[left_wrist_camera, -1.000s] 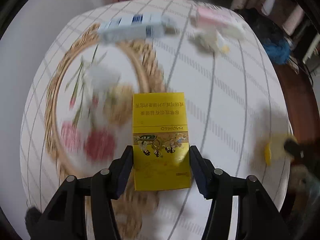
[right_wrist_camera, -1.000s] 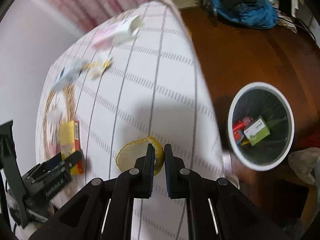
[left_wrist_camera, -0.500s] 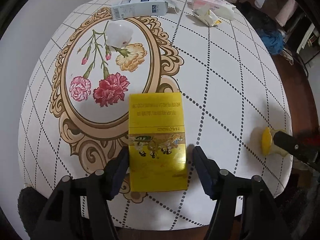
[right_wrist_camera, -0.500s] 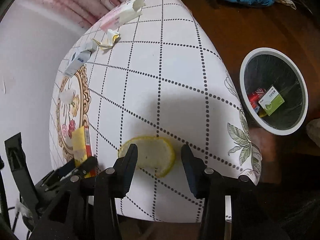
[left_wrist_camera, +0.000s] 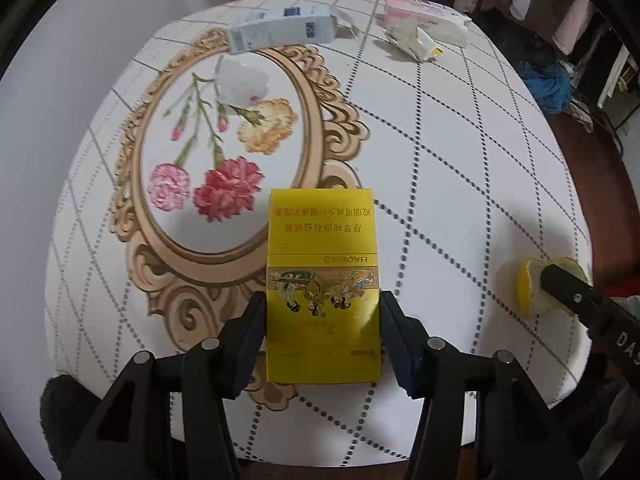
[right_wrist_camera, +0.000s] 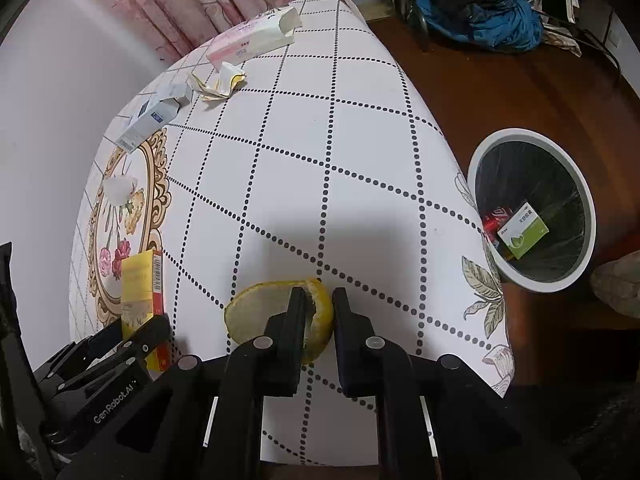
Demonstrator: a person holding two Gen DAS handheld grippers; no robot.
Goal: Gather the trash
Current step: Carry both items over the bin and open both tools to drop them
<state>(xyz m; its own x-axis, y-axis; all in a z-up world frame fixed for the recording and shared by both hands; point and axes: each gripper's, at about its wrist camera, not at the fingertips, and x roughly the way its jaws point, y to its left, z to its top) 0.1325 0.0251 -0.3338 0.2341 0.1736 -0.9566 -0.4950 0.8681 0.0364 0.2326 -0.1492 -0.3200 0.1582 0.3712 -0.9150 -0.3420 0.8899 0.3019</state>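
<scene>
Left wrist view: left gripper (left_wrist_camera: 322, 312) jaws clamp yellow "HAOMAO" pack (left_wrist_camera: 322, 276); right gripper (right_wrist_camera: 319, 304) jaws pinch lemon peel (right_wrist_camera: 256, 312).

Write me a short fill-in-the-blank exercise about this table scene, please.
1. The left gripper has its fingers on either side of a ____ box.
2. The right gripper is closed on a piece of yellow ____.
3. The bin stands on the ____, beside the table.
4. The green and white box lies in the ____.

Missing words: yellow; peel; floor; bin
</scene>
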